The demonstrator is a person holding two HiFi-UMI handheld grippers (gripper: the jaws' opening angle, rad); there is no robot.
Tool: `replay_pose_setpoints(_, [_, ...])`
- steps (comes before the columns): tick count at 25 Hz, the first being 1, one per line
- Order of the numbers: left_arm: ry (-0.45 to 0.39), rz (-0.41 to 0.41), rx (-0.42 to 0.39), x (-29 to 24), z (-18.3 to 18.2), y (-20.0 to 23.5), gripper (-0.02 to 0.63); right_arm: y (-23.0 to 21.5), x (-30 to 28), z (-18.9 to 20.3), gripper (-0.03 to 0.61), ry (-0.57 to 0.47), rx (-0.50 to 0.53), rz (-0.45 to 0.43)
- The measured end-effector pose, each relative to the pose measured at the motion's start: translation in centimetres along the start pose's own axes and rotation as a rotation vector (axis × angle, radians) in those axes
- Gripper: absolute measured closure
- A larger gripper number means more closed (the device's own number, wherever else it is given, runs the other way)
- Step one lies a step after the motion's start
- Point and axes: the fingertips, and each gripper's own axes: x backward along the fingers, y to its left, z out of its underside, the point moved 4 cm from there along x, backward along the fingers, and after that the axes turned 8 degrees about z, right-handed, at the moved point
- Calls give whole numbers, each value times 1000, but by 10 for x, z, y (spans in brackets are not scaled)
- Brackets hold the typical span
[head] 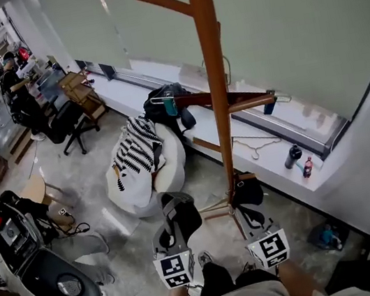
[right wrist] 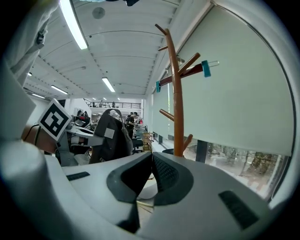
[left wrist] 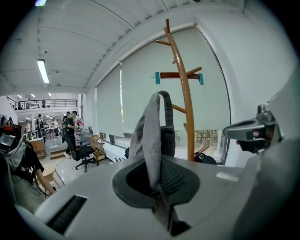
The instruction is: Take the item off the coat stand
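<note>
The wooden coat stand (head: 212, 68) rises straight ahead of me, also in the left gripper view (left wrist: 183, 98) and the right gripper view (right wrist: 177, 98). A hanger with teal clips (head: 219, 97) still hangs across its pegs. My left gripper (head: 175, 222) is shut on the grey strap (left wrist: 149, 136) of a dark grey bag (right wrist: 110, 138), which it holds up to the left of the stand, apart from it. My right gripper (head: 252, 220) is low near the stand's base, its jaws shut with nothing between them (right wrist: 151, 164).
A white beanbag with a striped cloth (head: 142, 165) lies left of the stand. A black bag (head: 167, 104), a wire hanger (head: 255, 142) and bottles (head: 293, 155) sit on the window ledge. An office chair (head: 71, 125) and people (head: 18, 88) are at the far left.
</note>
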Motion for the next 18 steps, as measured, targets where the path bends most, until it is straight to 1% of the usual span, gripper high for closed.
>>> replay_pose_setpoints(3, [7, 2, 9, 0, 8, -21, 594, -18, 9, 13, 574, 12, -16, 10])
replay_pose_setpoints(5, [23, 17, 12, 2, 3, -32, 594, -27, 14, 8, 574, 3, -26, 19])
replay_pose_setpoints(7, [29, 45, -6, 5, -6, -39, 594, -26, 21, -1, 574, -18, -39, 34])
replay_pose_setpoints(9, [6, 77, -31, 5, -12, -46, 594, -26, 28, -7, 574, -26, -41, 57])
replay_pose_setpoints(12, [-3, 126, -39, 5, -22, -51, 594, -25, 33, -18, 574, -47, -39, 100])
replay_pose_setpoints(15, [-39, 145, -57, 14, -36, -46, 594, -18, 38, -36, 574, -88, -28, 131])
replay_pose_setpoints(18, [-52, 172, -59, 26, -43, -45, 594, -8, 43, -49, 574, -108, -19, 158])
